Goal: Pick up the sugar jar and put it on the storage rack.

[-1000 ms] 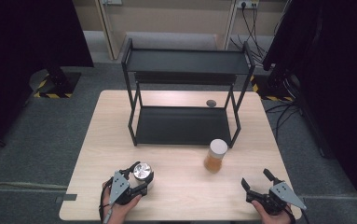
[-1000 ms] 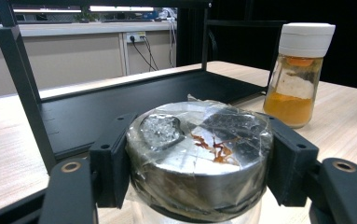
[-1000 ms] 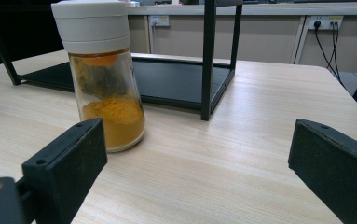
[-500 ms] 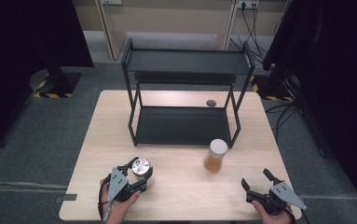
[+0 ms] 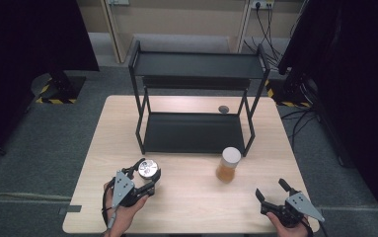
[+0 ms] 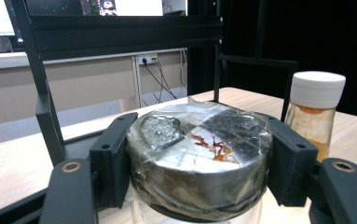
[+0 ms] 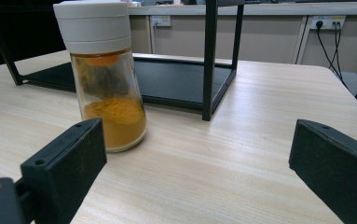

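Below its foil-wrapped lid, the jar (image 6: 197, 158) is cropped out.

Each hand carries a black gripper, the left gripper (image 5: 144, 180) and the right gripper (image 5: 274, 190), and both bear a grey three-cornered plate dotted with small dark screws. The jaws are blocky black pads with small screw holes, mounted on arms with brass-ringed holes. A dark cable seems to trail from the left one.
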### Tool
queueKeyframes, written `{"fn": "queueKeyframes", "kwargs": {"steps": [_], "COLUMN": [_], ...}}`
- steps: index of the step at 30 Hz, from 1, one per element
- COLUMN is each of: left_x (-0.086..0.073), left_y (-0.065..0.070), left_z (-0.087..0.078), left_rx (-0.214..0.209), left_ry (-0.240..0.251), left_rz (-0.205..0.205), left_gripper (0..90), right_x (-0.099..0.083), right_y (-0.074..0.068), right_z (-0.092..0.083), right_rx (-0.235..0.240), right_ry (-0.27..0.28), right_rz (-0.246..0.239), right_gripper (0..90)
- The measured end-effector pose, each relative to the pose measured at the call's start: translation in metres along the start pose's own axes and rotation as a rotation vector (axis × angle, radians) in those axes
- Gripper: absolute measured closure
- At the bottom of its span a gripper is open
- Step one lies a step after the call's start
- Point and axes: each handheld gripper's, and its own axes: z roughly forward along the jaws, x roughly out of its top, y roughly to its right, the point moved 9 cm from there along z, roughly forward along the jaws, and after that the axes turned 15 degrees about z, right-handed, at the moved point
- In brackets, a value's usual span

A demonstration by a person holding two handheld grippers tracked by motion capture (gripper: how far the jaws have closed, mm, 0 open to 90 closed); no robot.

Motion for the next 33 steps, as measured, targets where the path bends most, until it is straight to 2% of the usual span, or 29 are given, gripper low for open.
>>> {"fn": "queueKeyframes", "kwargs": {"steps": [9,26,33], "left_x": [0.010,0.036,0.048], "left_y": [-0.004,-0.013,-0.017], "left_z": [0.004,0.012,0.016], "left_rx": [0.037,0.100,0.110], "left_ry": [0.025,0.068,0.092], "left_rz": [-0.010,0.008,0.015], "left_gripper": [34.5,34.5,34.5], "right_x": [0.000,0.000,0.000], "right_y": [0.000,0.000,0.000], "right_z": [0.000,0.000,0.000], "right_rx": [-0.001,-0.001,-0.001], "right_ry": [0.000,0.001,0.002], "right_rz": [-0.001,-0.003,-0.001], "right_gripper": [4.3,4.1,4.1]}}
